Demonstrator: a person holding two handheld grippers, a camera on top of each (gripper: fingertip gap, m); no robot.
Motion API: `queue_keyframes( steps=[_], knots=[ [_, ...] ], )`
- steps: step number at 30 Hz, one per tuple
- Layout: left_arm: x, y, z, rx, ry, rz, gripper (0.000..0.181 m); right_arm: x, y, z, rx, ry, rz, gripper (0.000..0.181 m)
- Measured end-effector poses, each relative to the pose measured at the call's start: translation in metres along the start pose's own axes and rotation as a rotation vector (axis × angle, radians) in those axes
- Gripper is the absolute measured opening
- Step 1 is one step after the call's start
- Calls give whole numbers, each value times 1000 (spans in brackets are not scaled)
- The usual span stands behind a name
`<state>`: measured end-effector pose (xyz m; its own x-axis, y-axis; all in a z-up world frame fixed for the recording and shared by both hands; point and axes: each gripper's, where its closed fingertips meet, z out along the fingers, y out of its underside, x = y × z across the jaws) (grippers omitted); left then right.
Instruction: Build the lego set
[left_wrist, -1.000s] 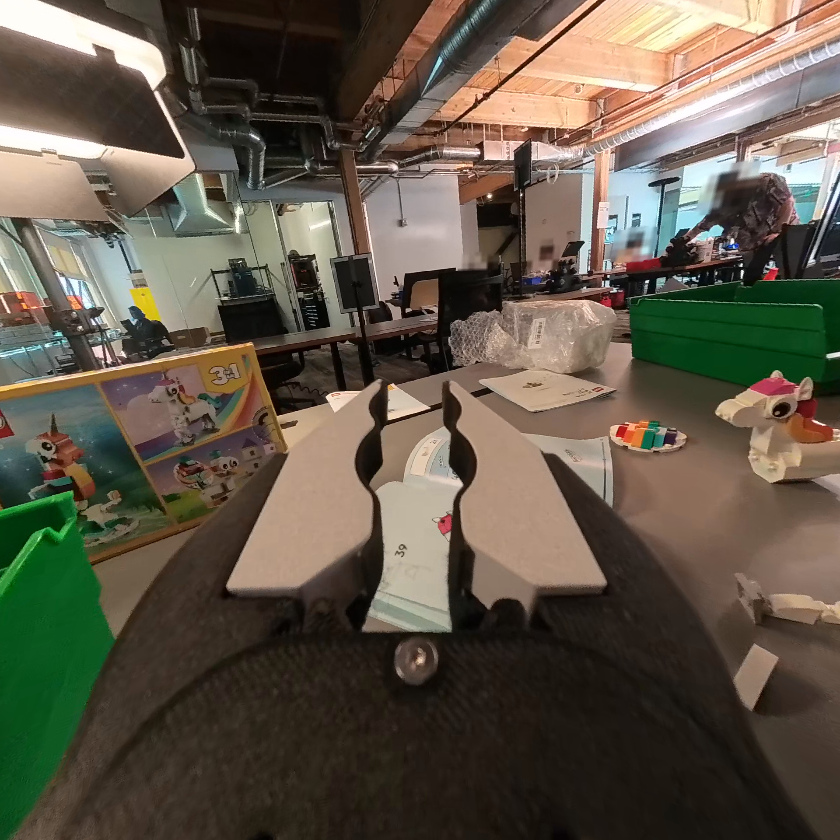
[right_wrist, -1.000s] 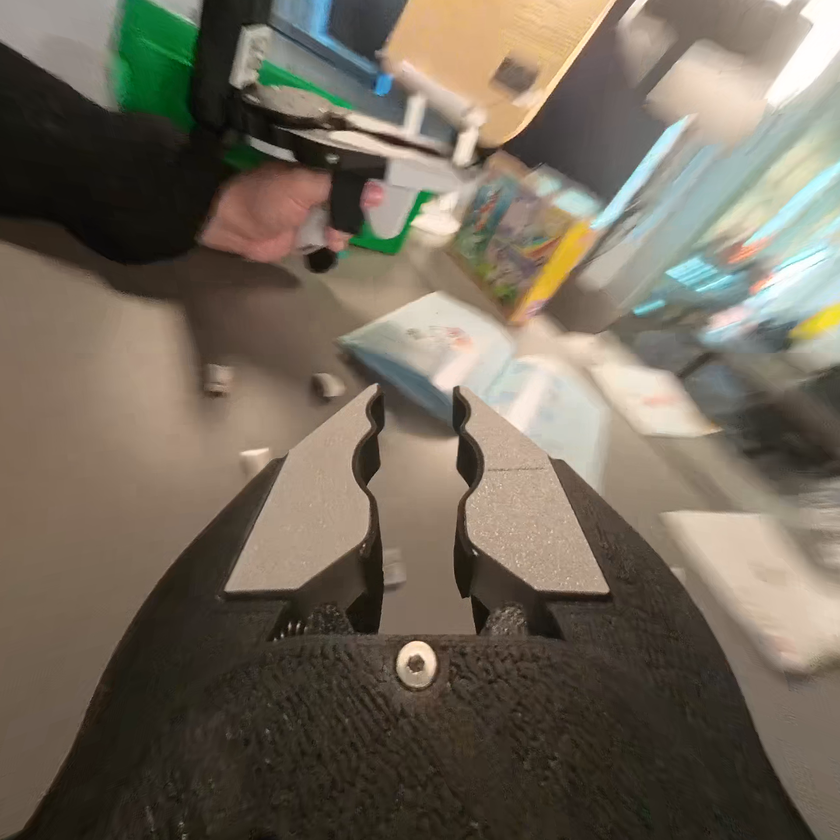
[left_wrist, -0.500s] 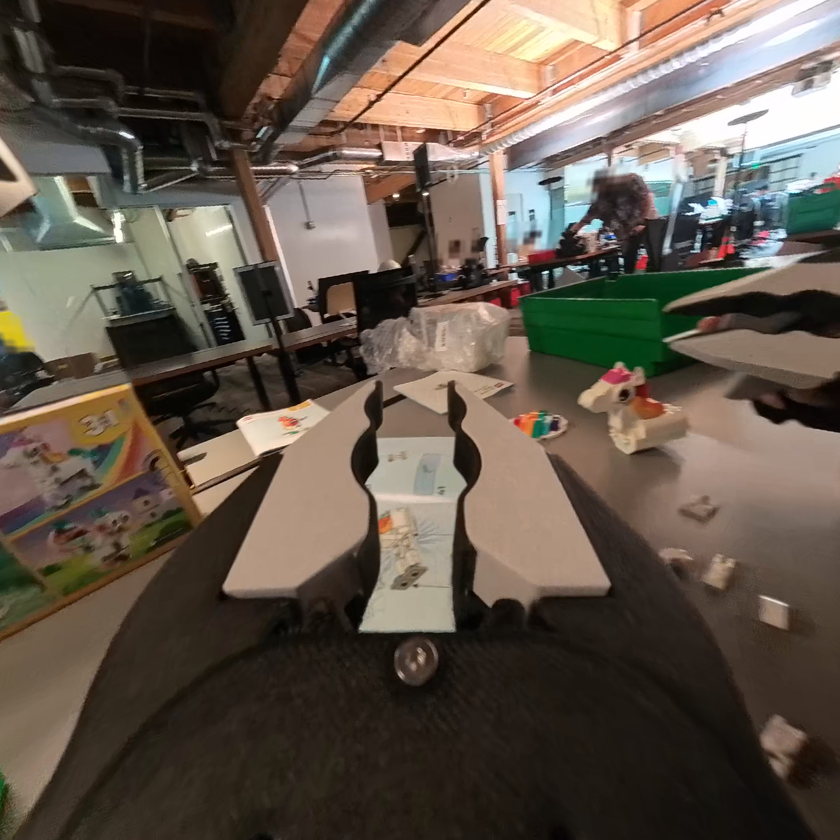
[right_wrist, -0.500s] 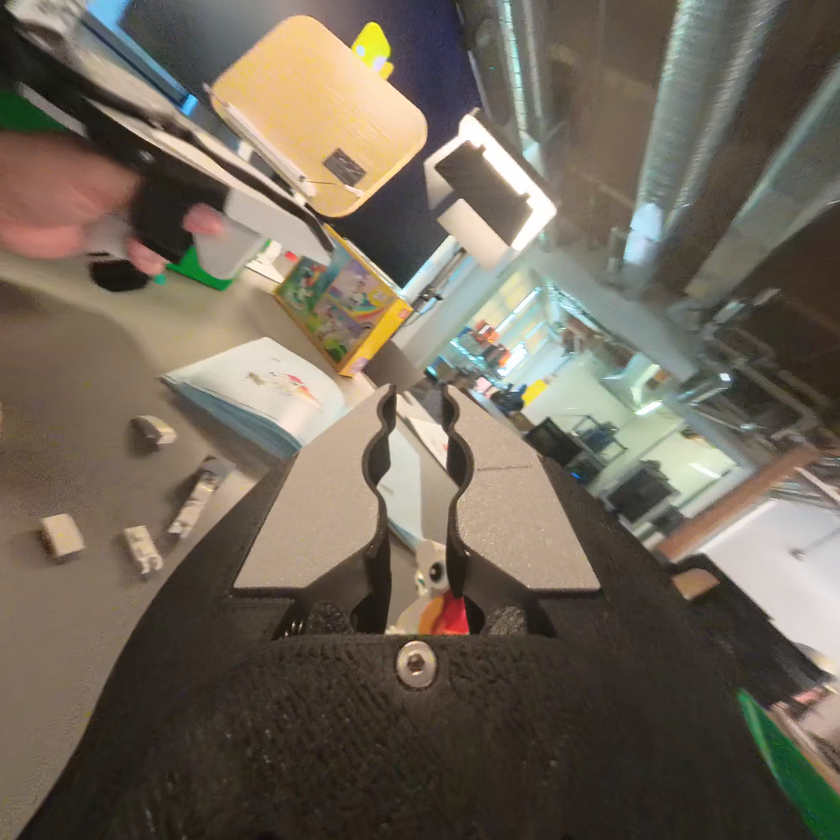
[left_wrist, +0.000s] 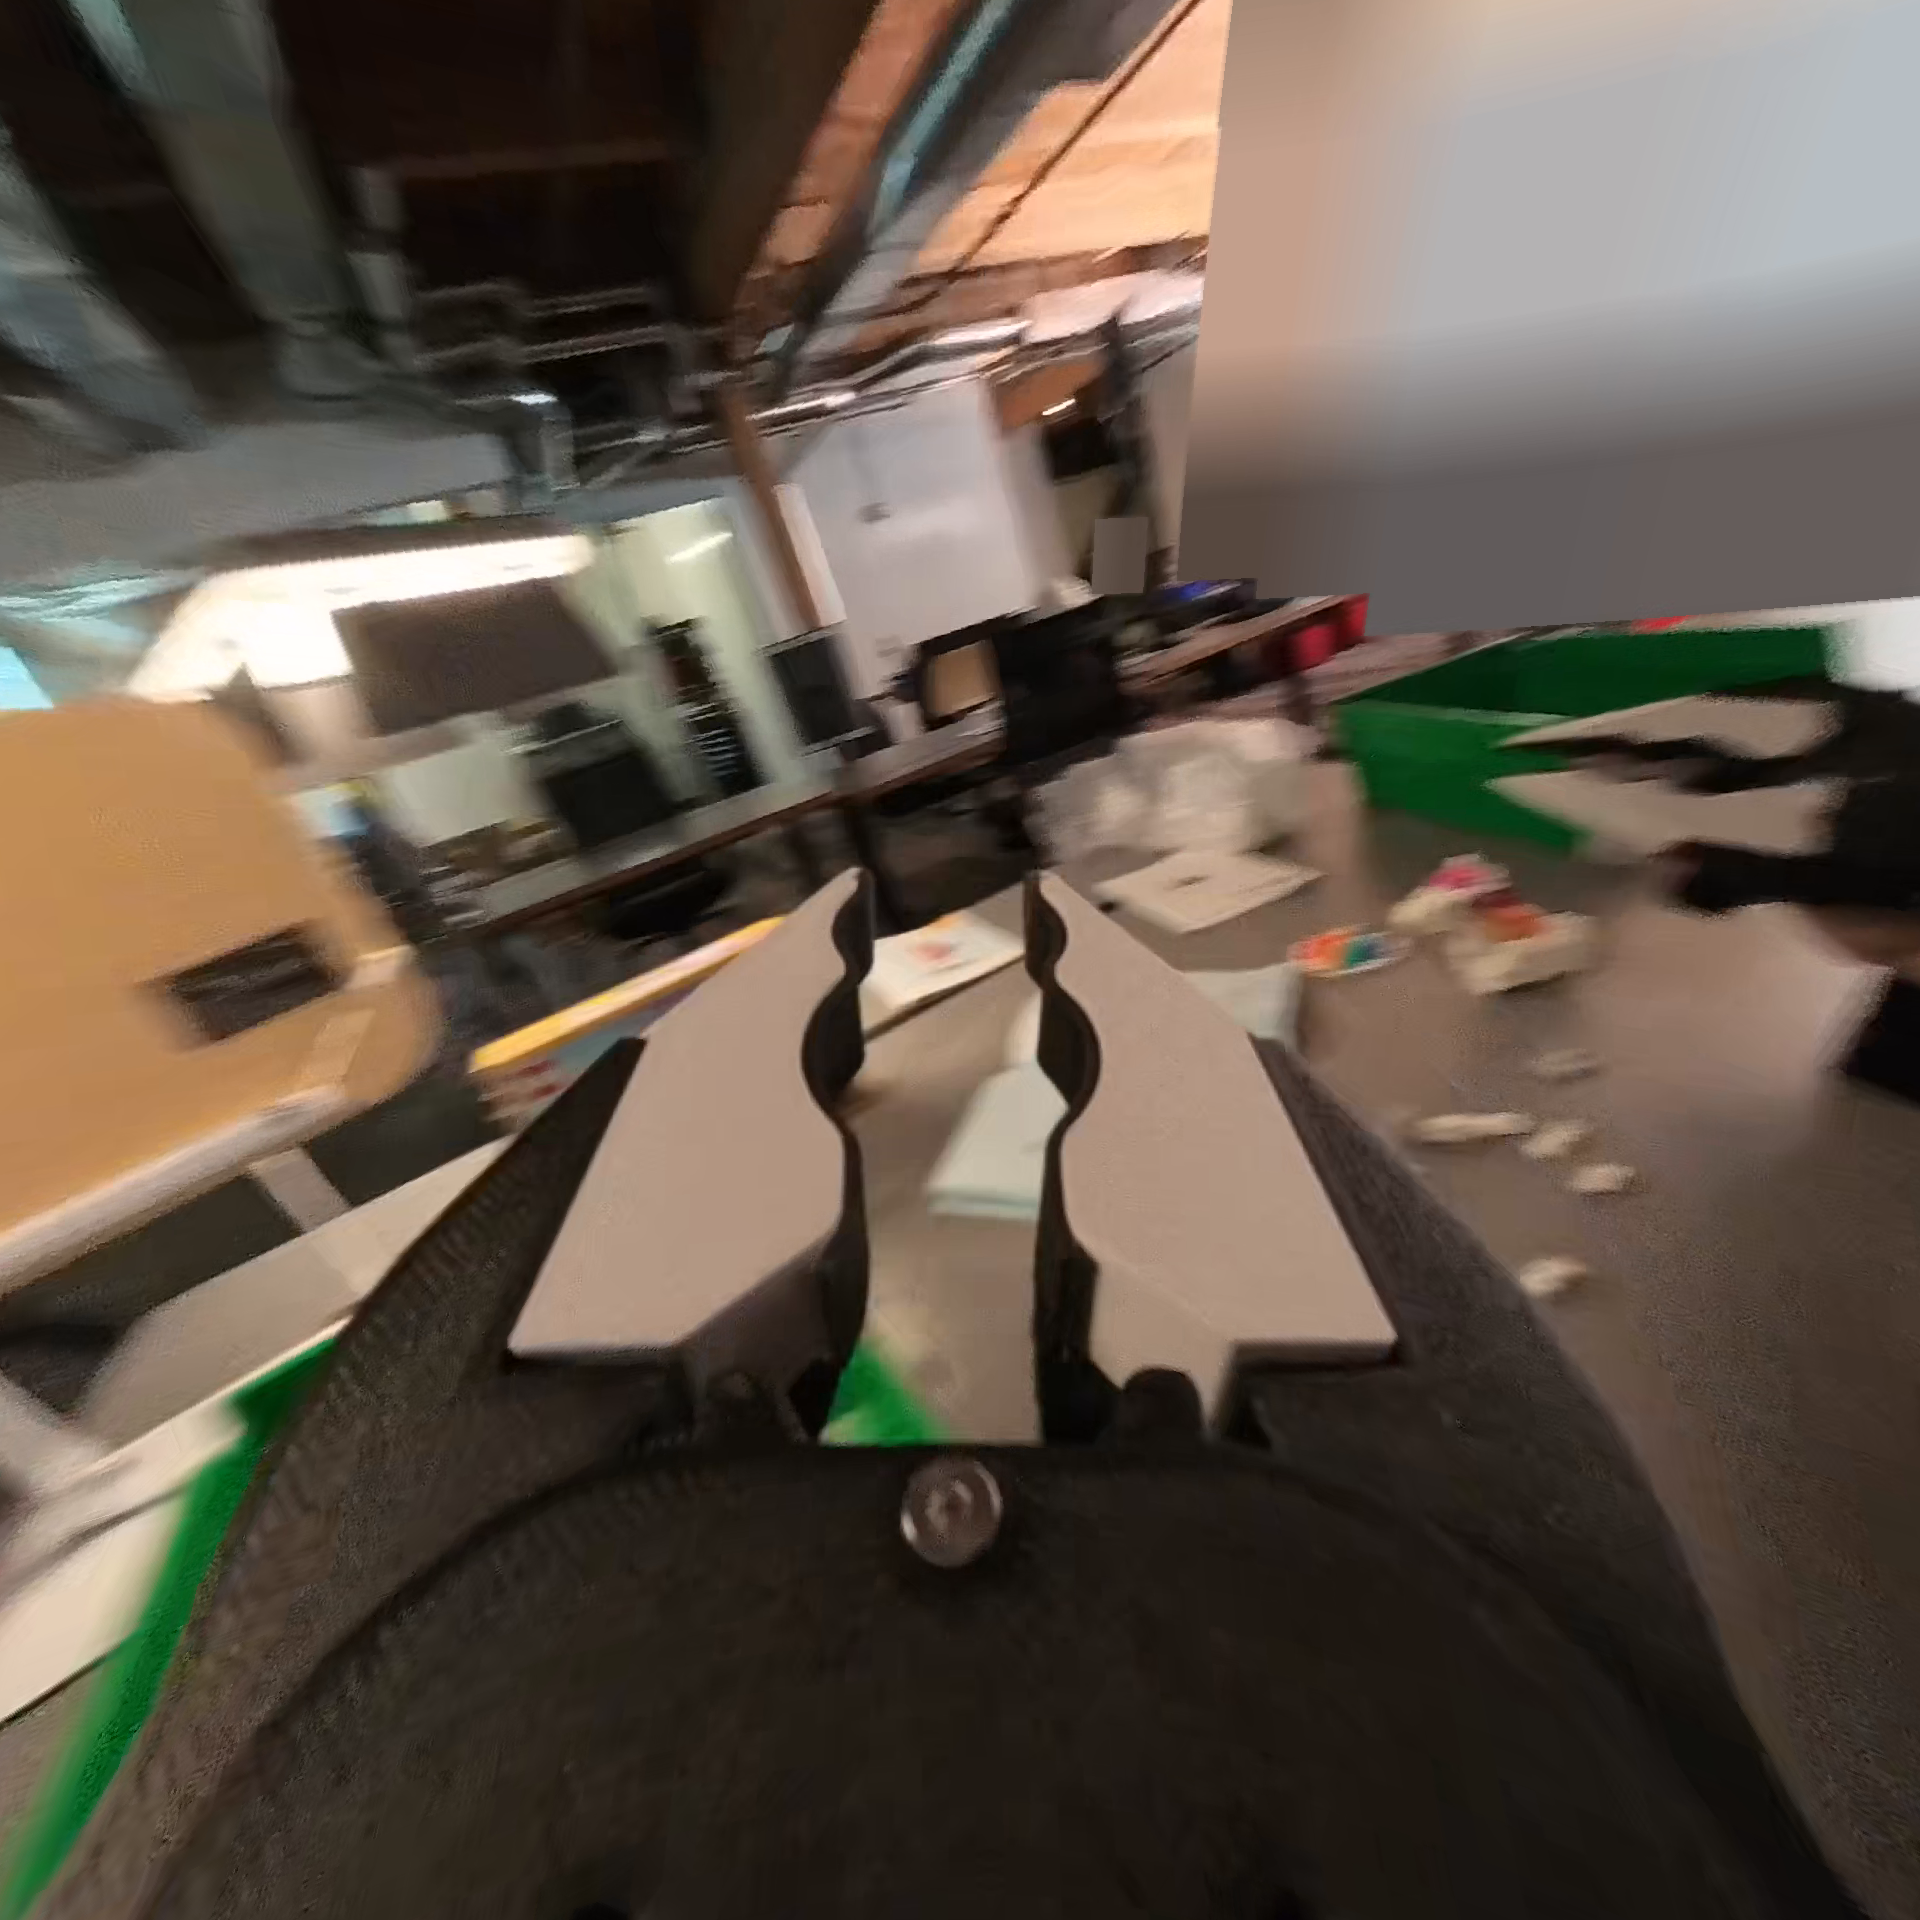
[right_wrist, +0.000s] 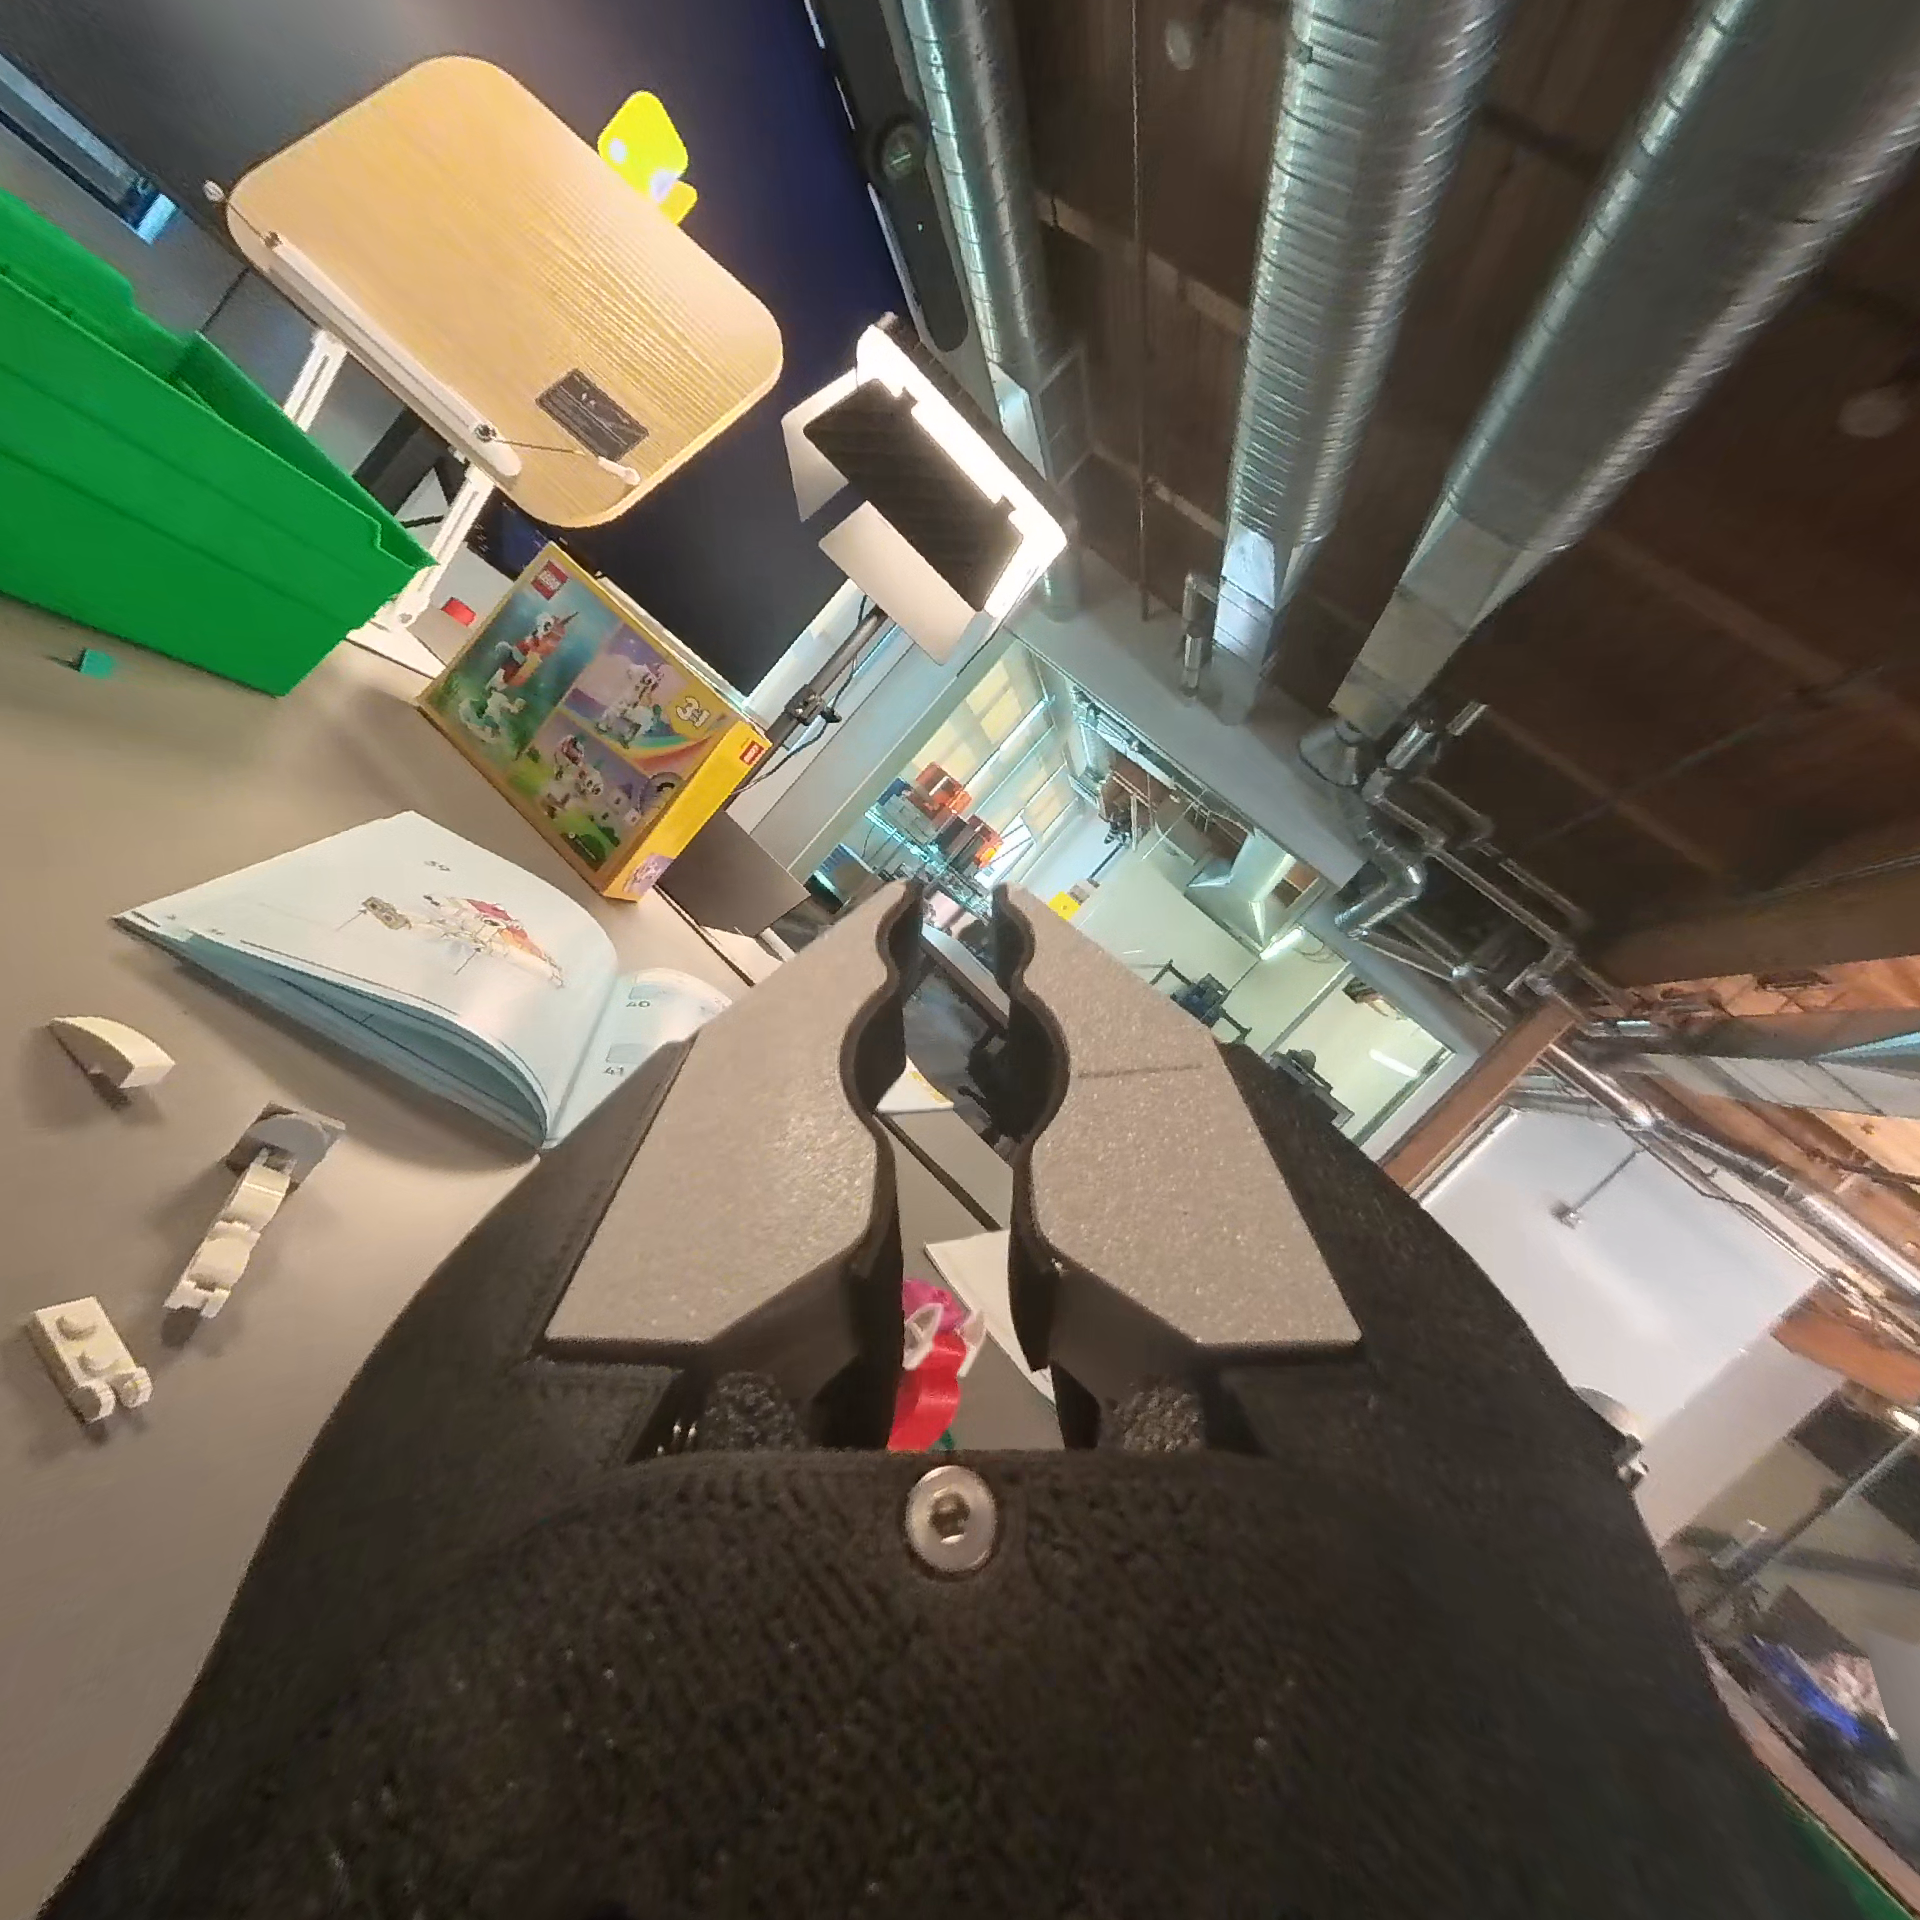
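Observation:
In the blurred left wrist view my left gripper (left_wrist: 945, 904) is open and empty, held above the grey table (left_wrist: 1714, 1299). The white unicorn model (left_wrist: 1486, 935) stands at the right, next to a round plate of coloured pieces (left_wrist: 1351, 951). My right gripper (left_wrist: 1662, 769) hovers above and to the right of the model, not touching it. In the right wrist view my right gripper (right_wrist: 953, 899) has a narrow gap with nothing between its tips. The model's red and pink top (right_wrist: 930, 1371) shows below, through the gap near the finger bases. Loose white pieces (right_wrist: 244, 1205) lie at the left.
An open instruction booklet (right_wrist: 395, 935) lies on the table, with the set's box (right_wrist: 592, 748) behind it. Green bins stand at the far left (right_wrist: 156, 499) and at the back right (left_wrist: 1455, 748). Small white pieces (left_wrist: 1475, 1127) are scattered on the table. More leaflets (left_wrist: 1205, 883) lie farther back. The left gripper's tips are roughly 30 cm from the right gripper's.
My right gripper's jaws have narrowed with nothing between the tips, and it has tilted upward over the unicorn model. My left gripper has swung away to the left and stays open.

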<state>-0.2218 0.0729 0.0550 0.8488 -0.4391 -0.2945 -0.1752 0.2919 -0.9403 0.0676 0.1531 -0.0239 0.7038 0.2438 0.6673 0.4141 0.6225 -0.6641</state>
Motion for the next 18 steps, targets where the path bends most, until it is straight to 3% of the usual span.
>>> queue_keyframes(
  steps=[4,7,13,18],
  knots=[
    [-99,17,-20,-166,-242,40,27,-3,0,1,-1,-9,-2,10],
    [-139,70,-8,-420,-241,-73,27,-5,2,2,-10,-17,3,10],
    [-165,184,38,-811,-138,-400,22,-9,6,3,-26,-35,4,11],
    [-163,254,52,-1102,-125,-463,15,-11,3,3,-20,-46,-12,10]
  ],
)
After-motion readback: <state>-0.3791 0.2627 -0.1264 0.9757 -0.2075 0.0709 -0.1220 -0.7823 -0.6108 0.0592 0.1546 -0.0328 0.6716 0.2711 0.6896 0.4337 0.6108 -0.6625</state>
